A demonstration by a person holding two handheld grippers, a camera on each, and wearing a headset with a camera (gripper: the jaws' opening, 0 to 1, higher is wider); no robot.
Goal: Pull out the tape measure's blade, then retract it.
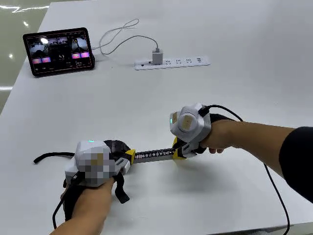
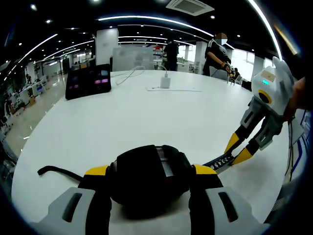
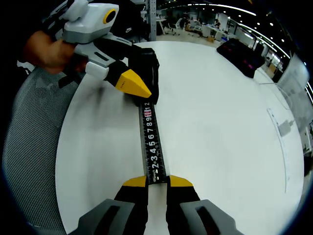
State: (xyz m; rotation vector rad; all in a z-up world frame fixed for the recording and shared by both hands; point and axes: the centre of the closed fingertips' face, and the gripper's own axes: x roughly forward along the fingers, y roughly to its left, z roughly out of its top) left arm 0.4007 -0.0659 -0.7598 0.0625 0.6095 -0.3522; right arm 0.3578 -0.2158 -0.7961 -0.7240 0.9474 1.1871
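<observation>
Head view: my left tool [image 2: 150, 171] clamps the tape case [image 3: 146, 68] on the bench [image 1: 195, 88], anchoring it.
My right tool [image 3: 156, 183]: pinches the blade [image 3: 150, 142] by its tip, a little beyond the case.
Pull: blade partly drawn out.

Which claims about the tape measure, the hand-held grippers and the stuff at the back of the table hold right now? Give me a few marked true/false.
1. The left hand-held gripper is shut on the tape measure case. True.
2. The blade is fully retracted. False: a numbered stretch runs from the case to the right hand-held gripper, which is shut on its end.
3. The tablet has a dark screen. False: the screen is lit.
4. A charger is plugged into the power strip. True.
</observation>
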